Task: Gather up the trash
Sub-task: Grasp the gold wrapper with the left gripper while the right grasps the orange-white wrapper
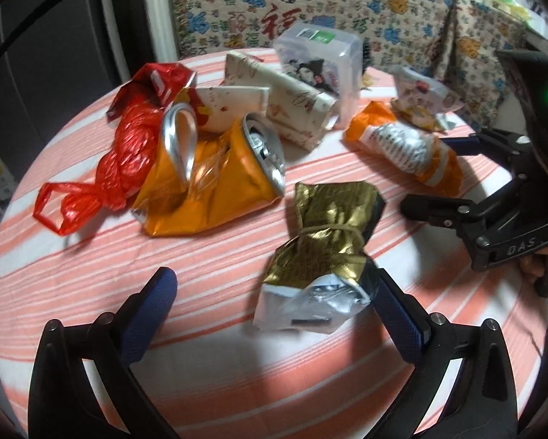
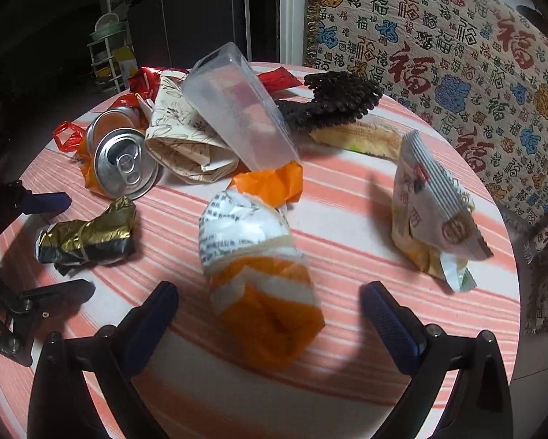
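Trash lies scattered over a round table with a pink-striped cloth (image 1: 219,274). A gold foil wrapper (image 1: 325,241) tied with a rubber band sits between the fingers of my left gripper (image 1: 277,296), which is open; the right finger touches its edge. An orange and white wrapper (image 2: 259,274) lies between the fingers of my open right gripper (image 2: 270,303). Behind are a crushed orange can (image 1: 215,179), a red plastic bag (image 1: 127,153), cream paper packs (image 1: 288,98), a clear plastic box (image 1: 317,62) and a white snack bag (image 2: 435,212).
The right gripper (image 1: 493,197) shows at the right edge of the left wrist view, with a hand under it. A patterned blanket (image 2: 457,55) covers a seat behind the table. A dark comb-like object (image 2: 332,98) and a yellow wrapper (image 2: 358,139) lie at the back. A shelf rack (image 2: 109,55) stands far left.
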